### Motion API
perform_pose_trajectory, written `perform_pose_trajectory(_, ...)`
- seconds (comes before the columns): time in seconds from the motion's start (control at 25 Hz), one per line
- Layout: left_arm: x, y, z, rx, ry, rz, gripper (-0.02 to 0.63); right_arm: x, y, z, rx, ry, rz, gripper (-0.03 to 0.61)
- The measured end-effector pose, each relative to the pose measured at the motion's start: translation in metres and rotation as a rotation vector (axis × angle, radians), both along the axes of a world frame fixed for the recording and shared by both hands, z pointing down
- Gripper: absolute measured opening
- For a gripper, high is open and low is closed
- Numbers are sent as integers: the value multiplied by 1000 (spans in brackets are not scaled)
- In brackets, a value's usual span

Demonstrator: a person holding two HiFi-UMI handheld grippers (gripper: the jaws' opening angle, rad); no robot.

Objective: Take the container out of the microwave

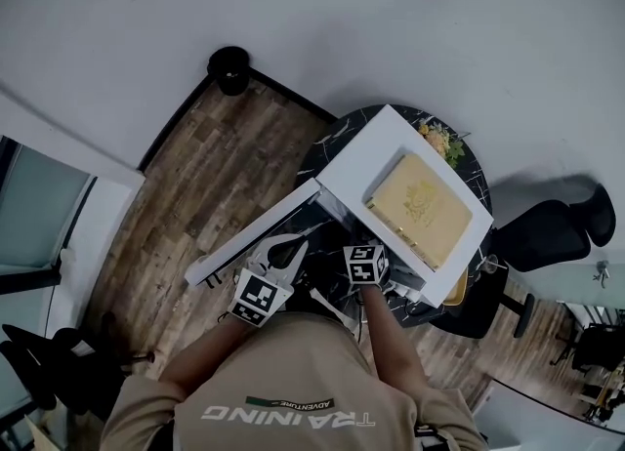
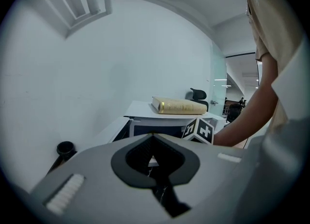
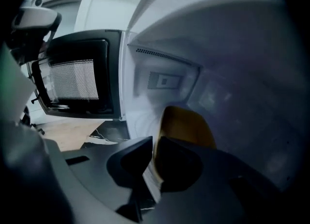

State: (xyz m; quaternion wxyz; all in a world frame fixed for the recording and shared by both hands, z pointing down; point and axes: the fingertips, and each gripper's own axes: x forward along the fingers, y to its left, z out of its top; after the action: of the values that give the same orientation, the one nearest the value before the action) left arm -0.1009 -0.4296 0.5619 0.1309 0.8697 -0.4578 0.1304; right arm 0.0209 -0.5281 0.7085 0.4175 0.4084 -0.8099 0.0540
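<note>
The white microwave (image 1: 363,161) stands on a round dark marble table (image 1: 337,132) with its door (image 1: 252,232) swung open to the left. In the right gripper view I look into the cavity (image 3: 227,92). A yellow container (image 3: 188,121) sits there, and my right gripper (image 3: 154,156) is shut on its near rim. In the head view the right gripper (image 1: 393,283) reaches into the microwave's front, its tips hidden. My left gripper (image 1: 291,250) hangs in front of the open door, shut on nothing (image 2: 153,137).
A yellow book (image 1: 420,207) lies on top of the microwave (image 2: 145,107). A plate of food (image 1: 441,137) sits behind it and something yellow (image 1: 455,289) at the table's right edge. A black office chair (image 1: 547,234) stands at right. A black bin (image 1: 228,68) is by the wall.
</note>
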Motion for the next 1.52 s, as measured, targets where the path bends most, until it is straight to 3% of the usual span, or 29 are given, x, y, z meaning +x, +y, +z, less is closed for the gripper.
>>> perform_pose_trajectory(0.52,-6,-2,-6,15,1,-26,2,6,1,18,-57,115,-50,11)
perform_pose_trajectory(0.8,-11,4,-11,30,3,-6,2,5,16,-4,-14,85,-41,11)
perform_pose_trajectory(1.08,-6,8,-19,50,26,76,2,2,47,-31,18,93,-36,11)
perform_pose_trajectory(1.52,24,13,11,10,75,190,2,16,117,-37,-9,91,15,11)
